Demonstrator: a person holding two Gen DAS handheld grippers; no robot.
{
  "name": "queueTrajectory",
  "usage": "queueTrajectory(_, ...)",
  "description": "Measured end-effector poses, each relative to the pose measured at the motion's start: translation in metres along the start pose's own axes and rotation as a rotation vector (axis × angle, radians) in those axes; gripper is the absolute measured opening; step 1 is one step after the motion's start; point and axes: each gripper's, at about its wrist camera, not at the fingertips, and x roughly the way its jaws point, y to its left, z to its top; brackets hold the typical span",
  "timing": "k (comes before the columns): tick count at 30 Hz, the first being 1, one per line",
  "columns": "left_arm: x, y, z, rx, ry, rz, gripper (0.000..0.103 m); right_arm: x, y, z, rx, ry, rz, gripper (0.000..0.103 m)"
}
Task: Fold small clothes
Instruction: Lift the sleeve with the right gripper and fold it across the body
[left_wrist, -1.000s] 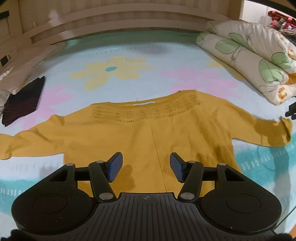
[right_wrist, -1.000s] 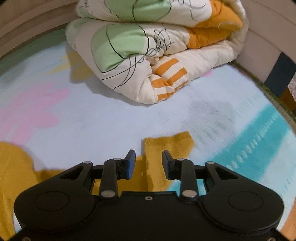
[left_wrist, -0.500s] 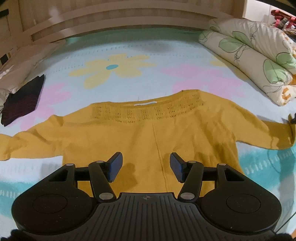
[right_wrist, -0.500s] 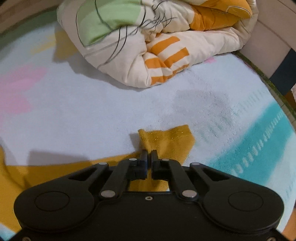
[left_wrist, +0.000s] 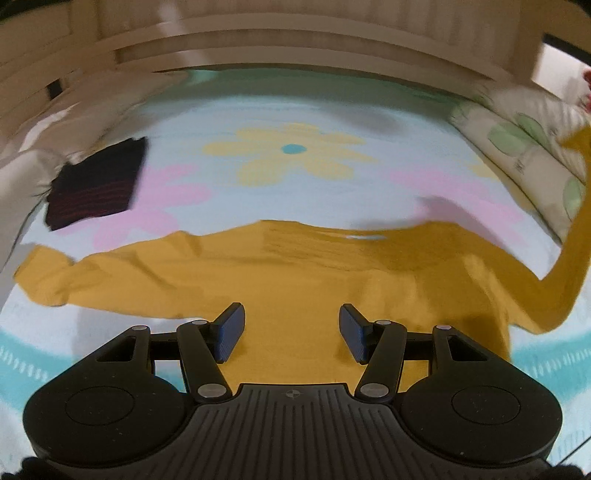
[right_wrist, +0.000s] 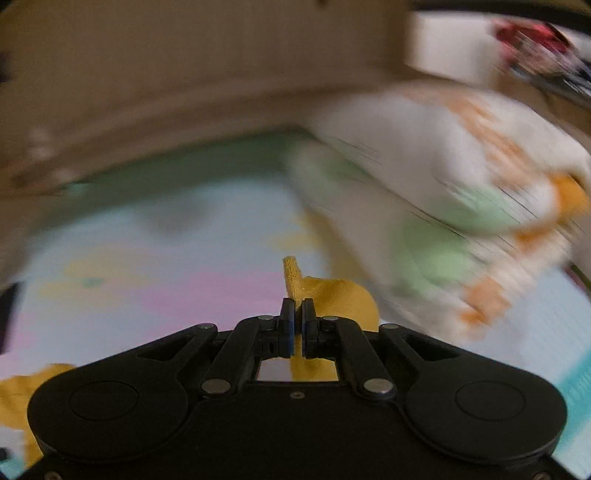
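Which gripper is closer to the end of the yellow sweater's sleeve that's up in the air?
Right. The right gripper is shut on the sleeve cuff, holding it off the bed. The left gripper hovers open over the yellow sweater body, well away from that lifted sleeve.

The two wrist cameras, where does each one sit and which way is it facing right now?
Left wrist: on the left gripper, angled down over the yellow sweater on the bed sheet; its open fingers show.
Right wrist: on the right gripper, facing the quilt; its fingers, shut on the sleeve cuff, show.
Shared: sweater, sheet, quilt.
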Motion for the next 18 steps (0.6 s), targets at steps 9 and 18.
queueTrajectory(9, -0.008, 0.056, 0.008, -0.103, -0.029, 0.083, 0.055, 0.023, 0.223, -0.024, -0.196, -0.005, 0.419, 0.008)
queueTrajectory(18, 0.004, 0.097, 0.010, -0.191, -0.014, 0.145, 0.055, 0.109, 0.344, -0.136, -0.266, 0.220, 0.528, 0.018)
